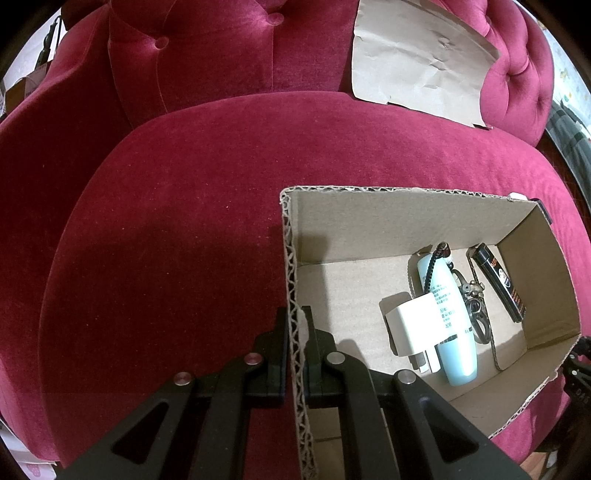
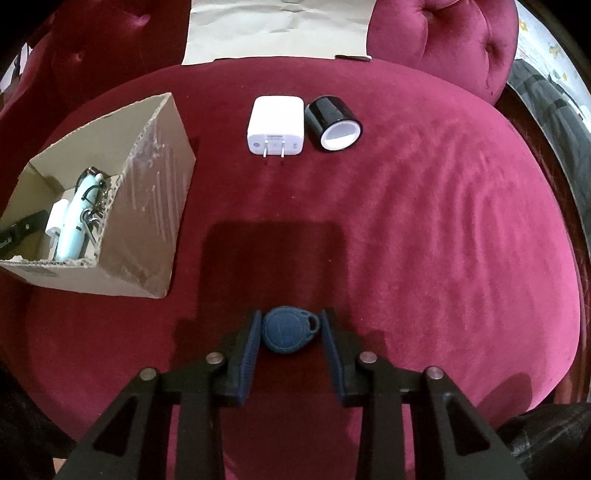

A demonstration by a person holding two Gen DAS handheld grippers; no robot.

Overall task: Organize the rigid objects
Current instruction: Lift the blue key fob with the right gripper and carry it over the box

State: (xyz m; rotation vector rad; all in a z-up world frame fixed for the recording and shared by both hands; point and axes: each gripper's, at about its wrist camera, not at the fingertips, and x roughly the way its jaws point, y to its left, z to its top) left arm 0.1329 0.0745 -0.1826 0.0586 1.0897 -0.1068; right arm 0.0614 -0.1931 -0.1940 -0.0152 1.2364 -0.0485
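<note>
My left gripper (image 1: 295,314) is shut on the left wall of an open cardboard box (image 1: 291,258), one finger inside and one outside. In the box lie a light blue tube (image 1: 448,314), a white plug adapter (image 1: 413,325), a black tube (image 1: 498,280) and a metal keychain (image 1: 476,306). In the right wrist view my right gripper (image 2: 291,314) has its blue pads against both sides of a blue key fob (image 2: 286,334) lying on the red seat. Farther back, a white charger (image 2: 275,125) and a black tape roll (image 2: 334,123) lie side by side. The cardboard box (image 2: 147,221) stands at the left.
Everything rests on a red velvet sofa seat (image 2: 424,221) with a tufted backrest (image 1: 221,48) behind. A sheet of brown paper (image 2: 277,29) leans against the backrest. The seat's rounded edge drops off at the right, beside a dark floor strip (image 2: 546,122).
</note>
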